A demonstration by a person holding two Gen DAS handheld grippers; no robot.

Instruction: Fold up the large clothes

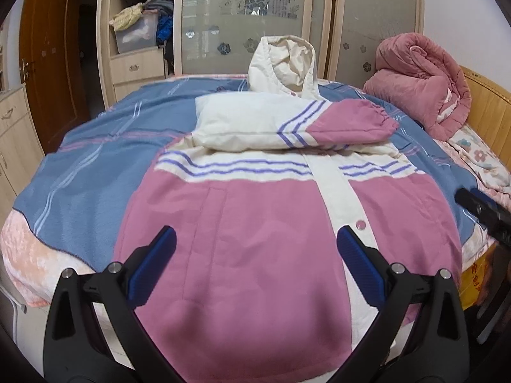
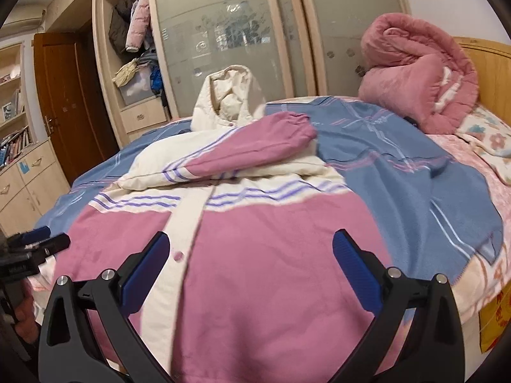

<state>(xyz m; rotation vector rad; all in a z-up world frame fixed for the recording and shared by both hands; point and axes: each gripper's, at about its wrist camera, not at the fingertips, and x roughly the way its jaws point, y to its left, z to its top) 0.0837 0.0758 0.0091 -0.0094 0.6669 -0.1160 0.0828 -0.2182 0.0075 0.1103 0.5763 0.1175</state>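
Observation:
A large pink and cream hooded jacket (image 1: 255,239) lies front up on the bed, also in the right wrist view (image 2: 271,255). Its sleeve (image 1: 303,121) is folded across the chest, cuff to the right (image 2: 255,146). The cream hood (image 1: 284,67) stands up at the far end. My left gripper (image 1: 255,245) is open and empty above the jacket's lower left part. My right gripper (image 2: 252,252) is open and empty above the lower right part. The right gripper's tip shows at the right edge of the left wrist view (image 1: 482,210); the left gripper shows at the left edge of the right wrist view (image 2: 35,245).
A blue striped blanket (image 1: 89,185) covers the bed under the jacket. A rolled pink quilt (image 1: 421,79) sits at the far right by the wooden headboard (image 1: 488,102). A wardrobe with glass doors (image 1: 242,16) and a wooden door (image 1: 51,63) stand behind. A yellow bag (image 2: 495,322) hangs at the bed's right.

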